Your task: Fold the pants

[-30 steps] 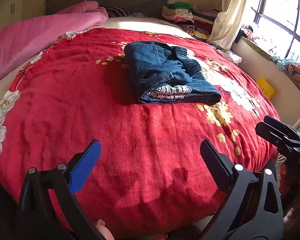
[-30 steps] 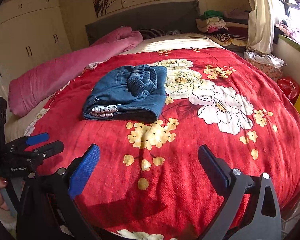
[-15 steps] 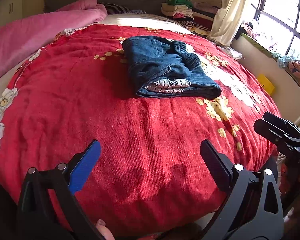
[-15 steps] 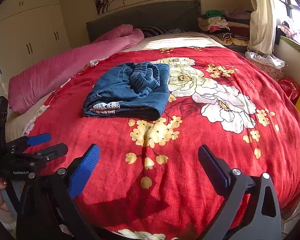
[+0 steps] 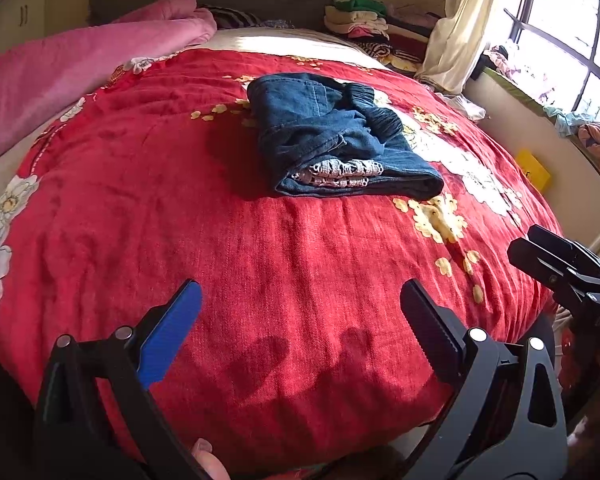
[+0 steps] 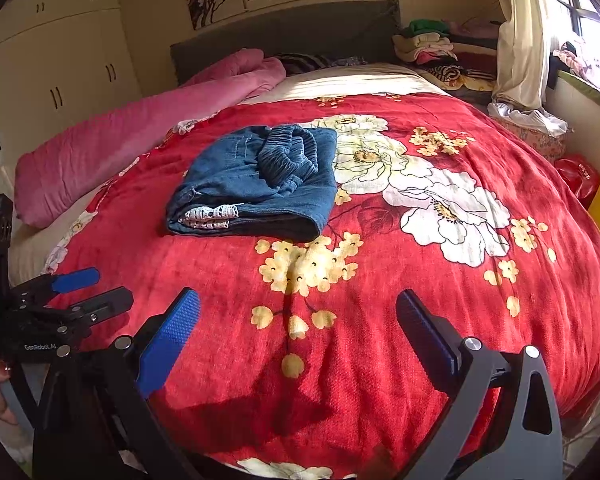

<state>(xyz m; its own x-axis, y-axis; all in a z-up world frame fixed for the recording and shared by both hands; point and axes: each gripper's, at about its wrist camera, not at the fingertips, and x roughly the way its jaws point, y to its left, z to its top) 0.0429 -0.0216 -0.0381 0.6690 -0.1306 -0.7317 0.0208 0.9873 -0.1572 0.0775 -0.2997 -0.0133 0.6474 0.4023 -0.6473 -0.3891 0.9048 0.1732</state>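
A pair of blue denim pants [image 5: 336, 144] lies folded into a compact bundle on the red flowered blanket [image 5: 180, 208], white lace trim showing at its near edge. The right wrist view has the same pants [image 6: 256, 184] left of centre. My left gripper [image 5: 300, 300] hovers open over the blanket's near edge, well short of the pants, nothing between its fingers. My right gripper [image 6: 298, 308] is open too, empty, near the foot of the bed. Each gripper appears at the edge of the other's view: the right gripper [image 5: 556, 260] and the left gripper [image 6: 88, 292].
A pink quilt [image 6: 140, 136] lies rolled along the left side of the bed. Folded clothes [image 6: 432, 48] are stacked by the grey headboard [image 6: 284, 32]. A curtain and window [image 5: 548, 28] stand on the right, white wardrobes [image 6: 60, 60] on the left.
Both grippers have shifted only slightly; the pants sit a touch nearer and lower in the views. Both stay open and empty. The pants have not moved on the blanket.
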